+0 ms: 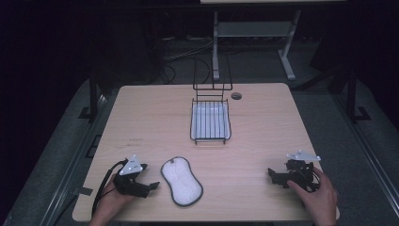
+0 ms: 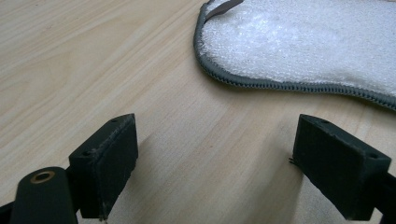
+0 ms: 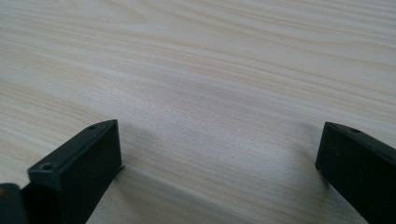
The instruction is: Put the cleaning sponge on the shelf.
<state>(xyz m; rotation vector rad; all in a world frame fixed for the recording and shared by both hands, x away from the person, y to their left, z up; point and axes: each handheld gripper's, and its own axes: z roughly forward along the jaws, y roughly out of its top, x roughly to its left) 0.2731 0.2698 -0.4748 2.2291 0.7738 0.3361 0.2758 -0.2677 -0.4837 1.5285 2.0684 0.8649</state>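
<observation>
Left of the white pad (image 1: 181, 181) | left gripper (image 1: 151, 187) wide, empty | right gripper (image 1: 274, 176) wide too | imo go low, pinch the hem.

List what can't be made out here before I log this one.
- Wire rack: whether anything lies on its white tray, too small in the high view.
- White pad: far end cut off by the left gripper view's edges.
- Right gripper: partly covered by the hand in the high view.
</observation>
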